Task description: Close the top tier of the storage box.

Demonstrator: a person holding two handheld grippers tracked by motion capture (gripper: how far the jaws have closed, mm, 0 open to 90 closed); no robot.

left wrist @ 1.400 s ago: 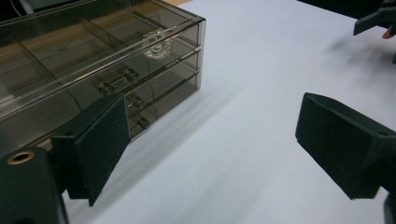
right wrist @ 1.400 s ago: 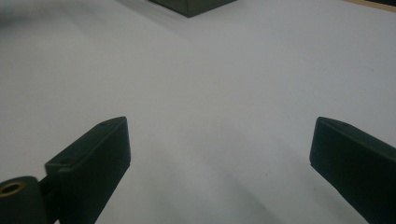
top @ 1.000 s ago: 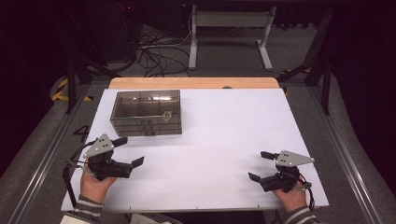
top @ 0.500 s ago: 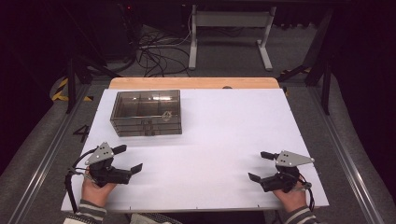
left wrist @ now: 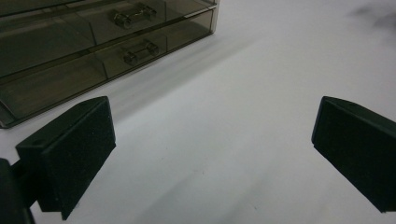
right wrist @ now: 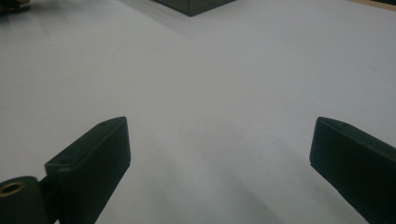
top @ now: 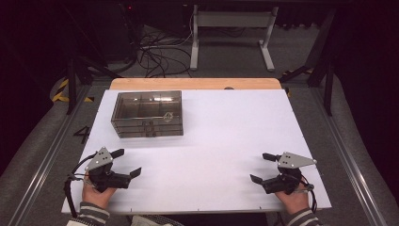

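In the high view the left gripper sits in the lower left of the frame, held low over the white table, its jaws spread wide with nothing between them. Up and slightly right of it, in the upper left part of the table, stands a smoky clear drawer box, well apart from both grippers; the left gripper view shows its two drawer fronts with handles at the top left. In the lower right the right gripper is likewise wide open and empty.
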